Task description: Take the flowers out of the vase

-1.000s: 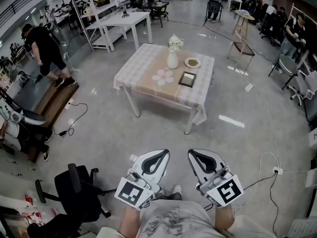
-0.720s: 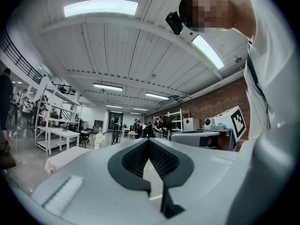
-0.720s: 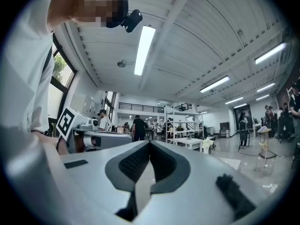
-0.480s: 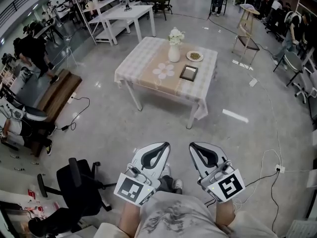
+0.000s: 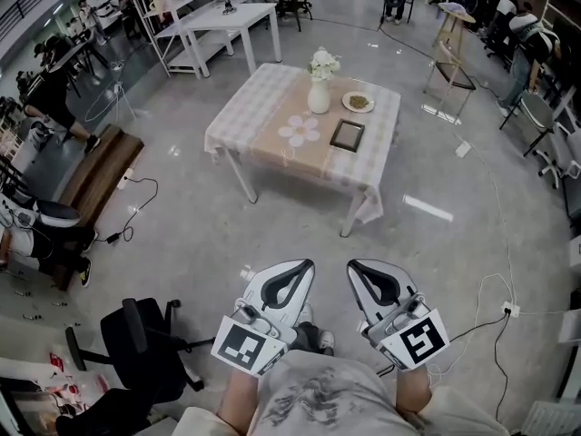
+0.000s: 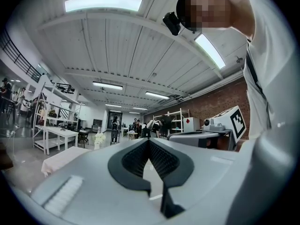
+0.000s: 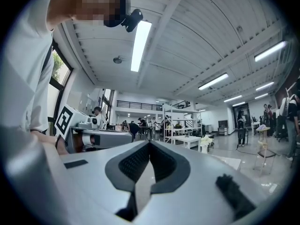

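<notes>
Bright, even light from ceiling strip lamps; glare streaks on the glossy floor; edges bend and darken.

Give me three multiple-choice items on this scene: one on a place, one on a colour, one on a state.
1. Where is the vase? A on the floor; B on the table, beside the plate; C on a chair.
2. What colour are the flowers? A red; B white; C blue.
3. How do the left tool and right tool stand? A both shut, empty; B both wide open; C shut on flowers.
Key: B, it stands there by the plate; B, the blooms are white; A, each tool's jaws meet with nothing between.
</notes>
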### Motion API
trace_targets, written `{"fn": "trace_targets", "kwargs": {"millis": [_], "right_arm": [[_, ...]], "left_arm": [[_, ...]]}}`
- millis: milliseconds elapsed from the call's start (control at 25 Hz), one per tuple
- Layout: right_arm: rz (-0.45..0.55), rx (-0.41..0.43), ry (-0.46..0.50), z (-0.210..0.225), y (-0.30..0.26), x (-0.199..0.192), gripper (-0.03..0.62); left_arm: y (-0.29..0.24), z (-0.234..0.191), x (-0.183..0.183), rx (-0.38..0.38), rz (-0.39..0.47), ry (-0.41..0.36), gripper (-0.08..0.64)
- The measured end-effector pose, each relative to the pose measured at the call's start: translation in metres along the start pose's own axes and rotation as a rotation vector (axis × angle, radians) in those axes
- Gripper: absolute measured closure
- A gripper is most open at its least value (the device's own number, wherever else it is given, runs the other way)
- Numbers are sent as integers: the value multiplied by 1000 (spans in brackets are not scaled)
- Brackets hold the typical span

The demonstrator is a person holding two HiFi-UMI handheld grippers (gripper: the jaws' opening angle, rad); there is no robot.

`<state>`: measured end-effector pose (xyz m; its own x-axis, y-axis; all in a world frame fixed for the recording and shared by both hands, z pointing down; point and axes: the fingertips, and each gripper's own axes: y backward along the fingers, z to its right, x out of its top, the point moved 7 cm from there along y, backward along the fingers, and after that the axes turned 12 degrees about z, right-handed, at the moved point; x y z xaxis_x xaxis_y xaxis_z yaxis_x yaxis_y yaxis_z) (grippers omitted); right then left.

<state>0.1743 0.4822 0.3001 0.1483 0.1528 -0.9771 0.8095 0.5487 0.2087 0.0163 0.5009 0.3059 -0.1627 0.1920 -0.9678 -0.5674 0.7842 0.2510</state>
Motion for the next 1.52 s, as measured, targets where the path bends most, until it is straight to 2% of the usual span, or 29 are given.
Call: {"fn": "trace_targets", "kwargs": {"millis": [240, 520, 720, 880, 1040, 1240, 1520], "right_arm": [[-15, -11, 12, 17, -34, -7, 575], [-28, -26, 29, 28, -77, -14, 575], [-39, -41, 39, 31, -99, -20, 577], [-49, -60, 44, 35, -114, -23, 575], [-56, -67, 41, 39, -123, -26, 575], [-60, -79, 42, 56, -134, -27, 575], [-67, -67, 24, 89, -149, -39, 575]], "left_arm": [[-15, -34, -6, -5, -28, 38, 551], [-29, -79, -8, -26, -3, 6, 551], [-32, -101, -12, -33, -24, 57, 551], [-39, -116, -12, -41, -35, 85, 551], [-45, -131, -18, -60, -2, 43, 551], [-62, -139, -23, -55, -45, 112, 551], [-91, -154, -34, -42, -47, 109, 551]]}}
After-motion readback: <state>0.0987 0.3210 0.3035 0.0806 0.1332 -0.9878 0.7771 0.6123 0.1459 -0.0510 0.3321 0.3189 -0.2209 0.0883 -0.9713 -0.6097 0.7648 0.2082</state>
